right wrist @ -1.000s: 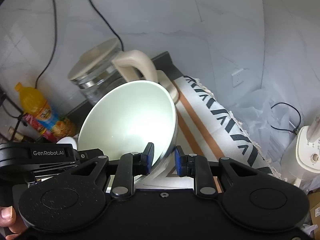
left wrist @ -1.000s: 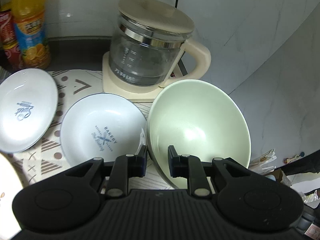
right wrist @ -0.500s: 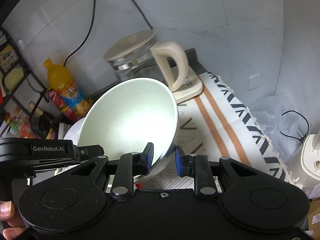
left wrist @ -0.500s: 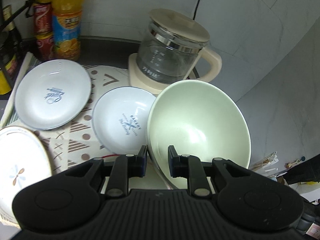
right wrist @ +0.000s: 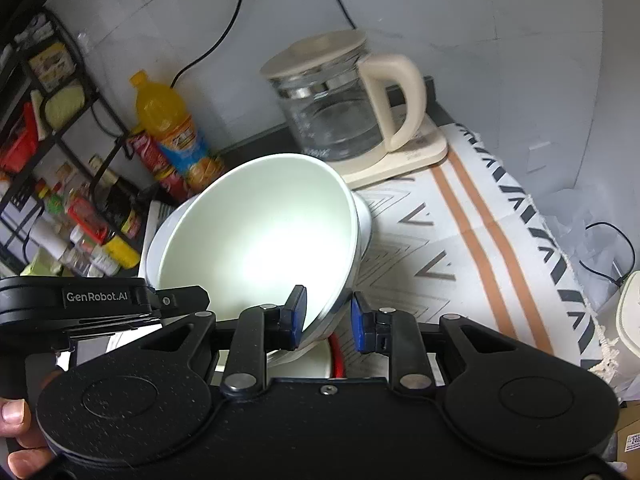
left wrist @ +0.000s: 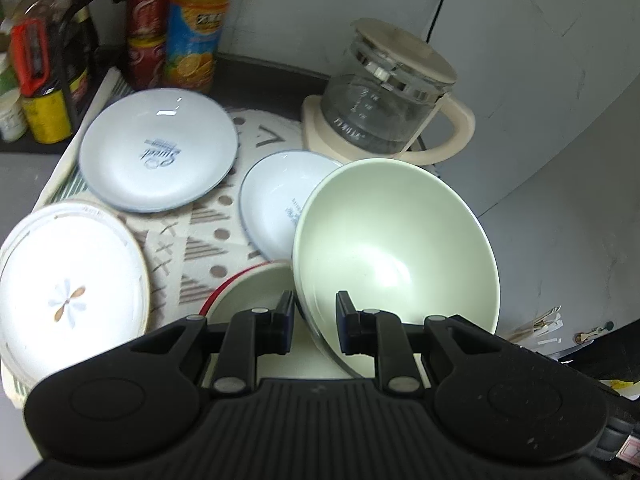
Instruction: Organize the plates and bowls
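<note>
A large pale green bowl point(left wrist: 394, 240) is tilted in the air, gripped at its rim by both grippers. My left gripper point(left wrist: 313, 322) is shut on its near rim. My right gripper point(right wrist: 328, 318) is shut on the same bowl point(right wrist: 260, 236) at its other rim. Below the bowl stands a red-rimmed bowl point(left wrist: 248, 292). On the patterned mat lie a small white bakery plate point(left wrist: 276, 200), a larger white plate with blue script point(left wrist: 158, 156) and a flower-print plate point(left wrist: 68, 292) at the left.
A glass kettle point(left wrist: 384, 108) on a cream base stands at the back by the wall. An orange juice bottle point(left wrist: 196, 28), red cans point(left wrist: 146, 36) and a condiment rack point(right wrist: 60, 184) stand at the back left. A striped cloth point(right wrist: 480, 232) covers the counter on the right.
Both grippers have carried the green bowl back and leftward, away from the kettle. The red-rimmed bowl and the flower-print plate have come into view below it.
</note>
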{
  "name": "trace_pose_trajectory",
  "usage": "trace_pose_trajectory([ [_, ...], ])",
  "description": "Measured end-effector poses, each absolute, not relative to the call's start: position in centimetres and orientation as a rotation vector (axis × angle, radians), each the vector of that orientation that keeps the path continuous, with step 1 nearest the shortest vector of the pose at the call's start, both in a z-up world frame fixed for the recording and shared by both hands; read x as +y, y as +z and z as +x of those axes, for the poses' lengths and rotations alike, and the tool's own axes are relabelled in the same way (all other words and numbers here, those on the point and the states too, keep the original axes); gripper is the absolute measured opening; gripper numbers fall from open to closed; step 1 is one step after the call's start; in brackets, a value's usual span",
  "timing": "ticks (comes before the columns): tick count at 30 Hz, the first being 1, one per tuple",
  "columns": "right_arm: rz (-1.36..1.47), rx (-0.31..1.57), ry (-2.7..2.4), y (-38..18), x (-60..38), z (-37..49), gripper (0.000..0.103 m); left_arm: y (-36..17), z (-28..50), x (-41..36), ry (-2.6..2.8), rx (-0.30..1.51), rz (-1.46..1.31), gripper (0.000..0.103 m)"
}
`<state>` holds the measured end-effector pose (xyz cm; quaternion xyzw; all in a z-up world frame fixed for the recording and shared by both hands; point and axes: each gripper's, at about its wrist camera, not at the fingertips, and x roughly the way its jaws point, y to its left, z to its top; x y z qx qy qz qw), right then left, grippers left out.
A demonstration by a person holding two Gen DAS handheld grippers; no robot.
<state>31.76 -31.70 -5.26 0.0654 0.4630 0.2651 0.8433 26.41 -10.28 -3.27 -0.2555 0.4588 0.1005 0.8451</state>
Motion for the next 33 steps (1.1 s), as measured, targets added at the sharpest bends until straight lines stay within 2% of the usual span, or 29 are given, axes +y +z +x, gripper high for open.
trace_pose_trajectory([
  [28,0.011,1.092,0.655,-6.9,-29.7,28.9,0.024,-6.5,21.4,-9.3,0.274,1.071,-0.611,0.020],
  [33,0.004,1.109,0.669,-7.6,-29.6,28.6,0.027,-7.1,21.3,-9.3,0.284,1.087,-0.614,0.020],
])
